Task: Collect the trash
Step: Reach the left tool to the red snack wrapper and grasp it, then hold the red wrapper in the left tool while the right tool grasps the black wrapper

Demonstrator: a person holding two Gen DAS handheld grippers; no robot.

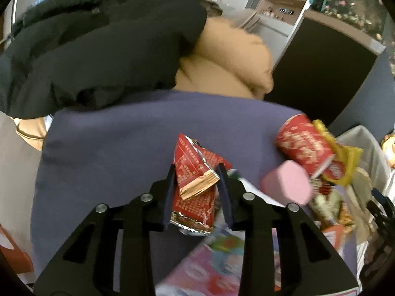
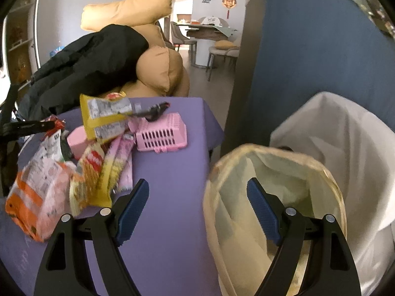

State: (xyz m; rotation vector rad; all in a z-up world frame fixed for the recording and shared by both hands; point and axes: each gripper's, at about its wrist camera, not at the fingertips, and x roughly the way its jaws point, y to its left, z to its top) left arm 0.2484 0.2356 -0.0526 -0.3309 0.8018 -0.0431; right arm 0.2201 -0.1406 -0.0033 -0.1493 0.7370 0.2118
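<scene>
Red foil wrappers (image 1: pixel 195 187): pinched in left hand-held gripper (image 1: pixel 196 172) above purple counter (image 1: pixel 111 153). Right hand-held gripper (image 2: pixel 197 192): spread, empty, nearer the lined bin (image 2: pixel 271 172), right of counter.

Purple-covered surface (image 2: pixel 170 172), its far edge against tan cushions (image 2: pixel 160 71) and a black jacket (image 2: pixel 86 64). Litter crowds one side: orange-and-white packet (image 2: pixel 37 197), yellow snack bag (image 2: pixel 106 118), pink sachets (image 2: pixel 123 162), a pink round tub (image 2: pixel 77 140) and a pink slotted basket (image 2: pixel 161 133), all touching or overlapping. Left wrist view adds a red paper cup (image 1: pixel 303 145) lying on its side beside the tub, and printed pink paper (image 1: pixel 209 266) on the near edge, blurred.
</scene>
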